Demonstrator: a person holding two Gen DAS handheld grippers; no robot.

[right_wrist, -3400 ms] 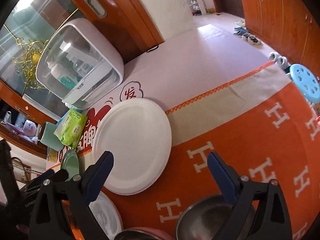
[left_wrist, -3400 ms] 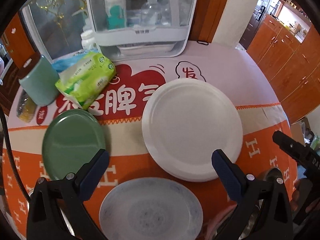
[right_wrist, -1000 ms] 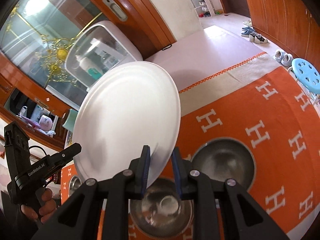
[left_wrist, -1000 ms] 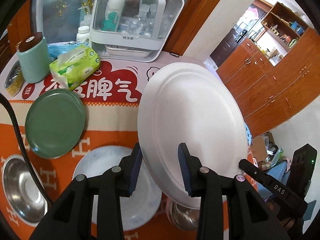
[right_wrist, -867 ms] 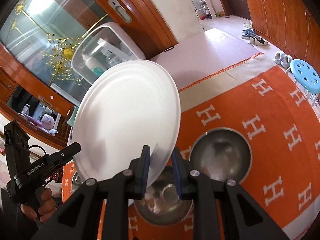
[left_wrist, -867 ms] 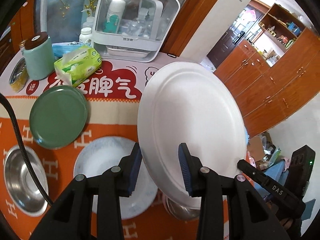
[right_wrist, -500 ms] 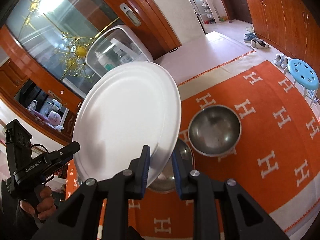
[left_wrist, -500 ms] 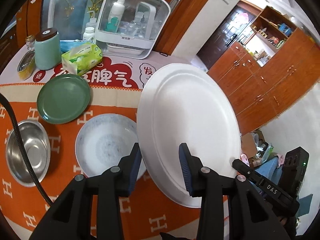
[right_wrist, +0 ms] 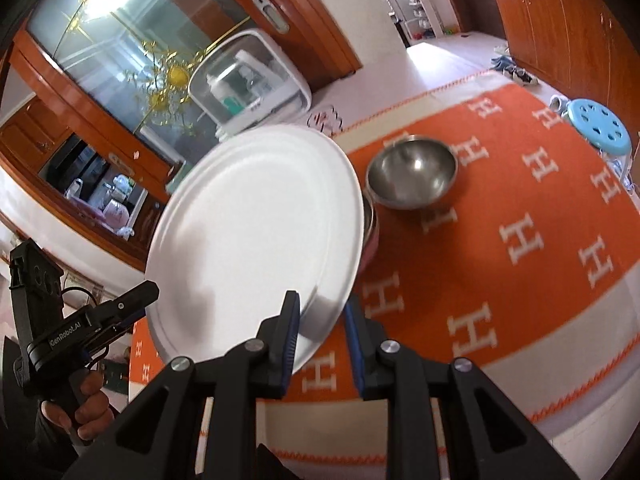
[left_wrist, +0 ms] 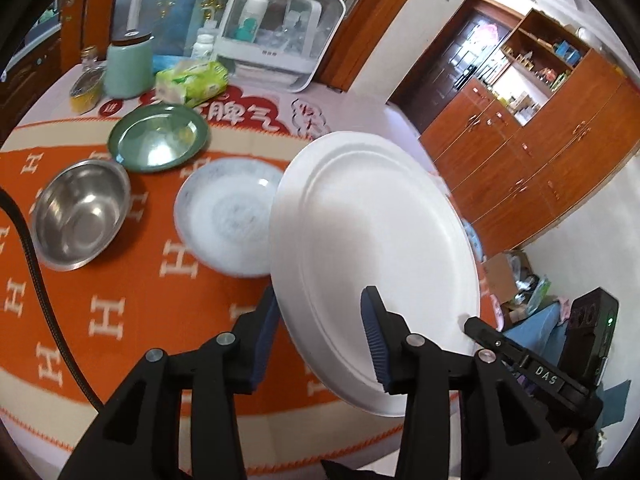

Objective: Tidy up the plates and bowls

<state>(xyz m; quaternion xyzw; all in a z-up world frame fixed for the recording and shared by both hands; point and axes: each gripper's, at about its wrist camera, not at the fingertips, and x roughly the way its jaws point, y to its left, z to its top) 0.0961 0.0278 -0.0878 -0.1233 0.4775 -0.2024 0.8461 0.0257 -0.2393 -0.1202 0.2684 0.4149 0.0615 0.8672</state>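
The white plate (left_wrist: 372, 256) hangs tilted over the table's near edge, clamped at its rim by the right gripper (right_wrist: 320, 332). The left gripper (left_wrist: 320, 328) straddles the opposite rim, its jaws just opening, pads clear. Keep the right grip firm; level the plate before lowering.

Wooden cabinets (left_wrist: 532, 148), glass door (right_wrist: 132, 40), blue stool (right_wrist: 600, 126).

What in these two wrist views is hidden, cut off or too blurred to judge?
- Left wrist view: the white plate covers the near right edge of the speckled plate.
- Right wrist view: the white plate hides most of a pink-sided bowl beside the steel bowl.
- Left wrist view: whether the left gripper presses the plate is unclear.
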